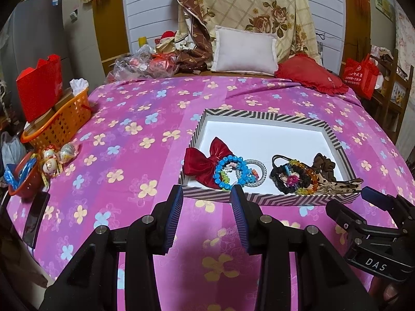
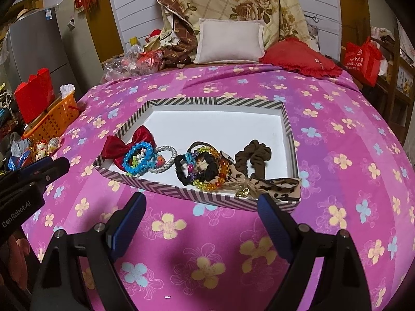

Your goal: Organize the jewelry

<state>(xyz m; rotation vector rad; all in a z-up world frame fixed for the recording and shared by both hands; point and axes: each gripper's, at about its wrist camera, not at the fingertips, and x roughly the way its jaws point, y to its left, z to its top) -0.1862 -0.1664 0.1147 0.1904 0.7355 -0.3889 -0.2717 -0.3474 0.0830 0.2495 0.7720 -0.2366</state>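
A striped box lid (image 1: 267, 116) (image 2: 215, 101) lies on the pink flowered bed. Along its near side lie a red velvet bow (image 1: 207, 161) (image 2: 129, 142), a blue bead bracelet (image 1: 230, 172) (image 2: 137, 158), a silver braided ring (image 1: 259, 173) (image 2: 168, 162), black hair ties with amber beads (image 1: 290, 176) (image 2: 202, 168), a brown scrunchie (image 1: 324, 162) (image 2: 256, 158) and a leopard-print bow (image 2: 275, 185). My left gripper (image 1: 206, 194) is open and empty just before the box's near edge. My right gripper (image 2: 201, 202) is open wide and empty before the box.
An orange basket (image 1: 59, 121) (image 2: 52, 119) with a red bag stands at the bed's left edge, beside small toys (image 1: 54, 158). A phone (image 1: 36, 217) lies at the left edge. Pillows (image 1: 243, 51) and a red cushion (image 1: 308, 75) fill the head of the bed.
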